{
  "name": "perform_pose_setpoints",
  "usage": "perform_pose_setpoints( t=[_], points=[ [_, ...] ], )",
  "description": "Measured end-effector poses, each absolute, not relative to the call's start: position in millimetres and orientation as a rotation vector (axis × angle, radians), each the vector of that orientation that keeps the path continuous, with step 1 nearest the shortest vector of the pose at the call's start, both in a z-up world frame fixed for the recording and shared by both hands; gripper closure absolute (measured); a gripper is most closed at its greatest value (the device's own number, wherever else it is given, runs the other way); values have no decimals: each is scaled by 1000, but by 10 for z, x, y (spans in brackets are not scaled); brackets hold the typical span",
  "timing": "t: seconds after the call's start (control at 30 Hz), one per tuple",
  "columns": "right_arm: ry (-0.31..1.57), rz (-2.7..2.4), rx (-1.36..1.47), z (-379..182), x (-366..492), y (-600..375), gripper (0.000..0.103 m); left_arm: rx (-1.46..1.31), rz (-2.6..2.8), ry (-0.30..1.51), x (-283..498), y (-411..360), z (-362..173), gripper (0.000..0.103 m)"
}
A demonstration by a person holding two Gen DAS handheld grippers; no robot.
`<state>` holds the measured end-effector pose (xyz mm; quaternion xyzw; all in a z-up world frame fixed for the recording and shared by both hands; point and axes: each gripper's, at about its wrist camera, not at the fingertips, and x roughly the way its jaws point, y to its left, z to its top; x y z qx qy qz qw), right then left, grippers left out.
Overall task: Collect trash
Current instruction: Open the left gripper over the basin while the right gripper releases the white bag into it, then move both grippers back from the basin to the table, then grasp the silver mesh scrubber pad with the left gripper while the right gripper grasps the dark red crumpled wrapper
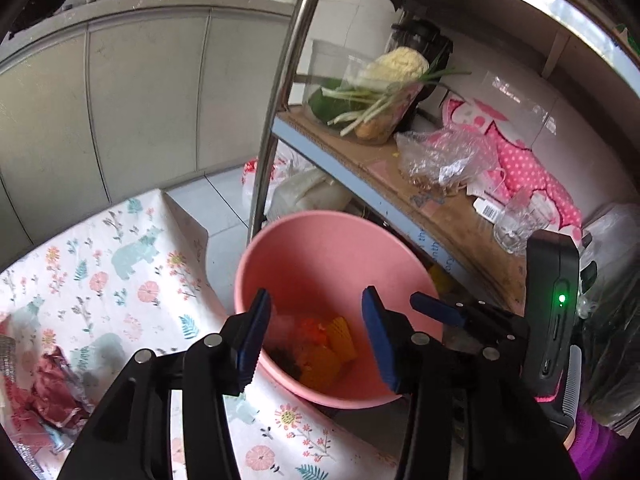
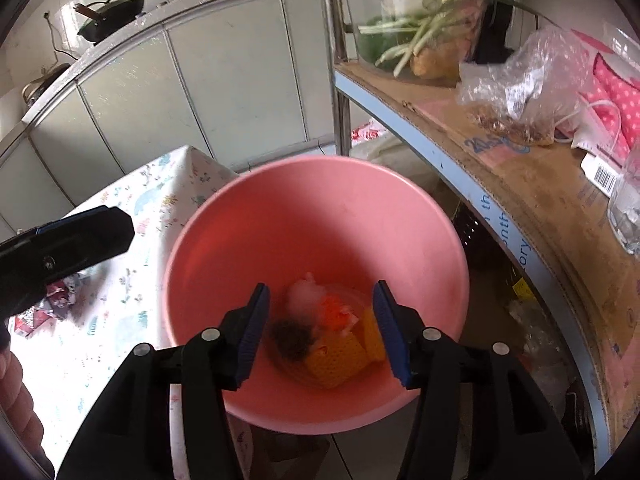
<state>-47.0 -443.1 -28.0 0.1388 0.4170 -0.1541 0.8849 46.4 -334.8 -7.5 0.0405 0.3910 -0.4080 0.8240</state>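
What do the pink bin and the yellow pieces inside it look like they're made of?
The pink bin looks like molded plastic: smooth, uniform color, soft matte sheen on the inner wall. The yellow pieces look like foam fruit netting, judging by the regular mesh pattern, though the view is blurry. Both grippers hang open above the bin.

The bucket (image 2: pixel 316 216) is the landmark. Its mouth is open from above, and both grippers hang over it with jaws apart and nothing between them. Trash (image 2: pixel 328 336) covers only its bottom. Right of the bucket, the shelf (image 2: pixel 532 216) edge crowds close, and a steel post (image 1: pixel 280 92) rises just behind the rim. Left of it the table (image 1: pixel 100 264) lies open, apart from crumpled wrappers (image 1: pixel 48 396) at the near edge.
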Motion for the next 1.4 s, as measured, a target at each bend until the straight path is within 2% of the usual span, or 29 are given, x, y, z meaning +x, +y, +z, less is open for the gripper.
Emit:
perform_pose_setpoints(
  t=[0.3,0.6,1.03,1.4],
  points=[
    [820,-180,246,-30,-417,-3942,49,89,-788,738,266,-2812,212,56],
    [816,-5,205,55,-264,-3273,49,47,-619,695,147,-1852,294,56],
    [854,174,186,-24,37,-2547,49,-57,-309,760,308,-372,-37,56],
    [919,227,210,-234,434,-2325,49,-49,-242,862,774,-245,-466,56]
  ],
)
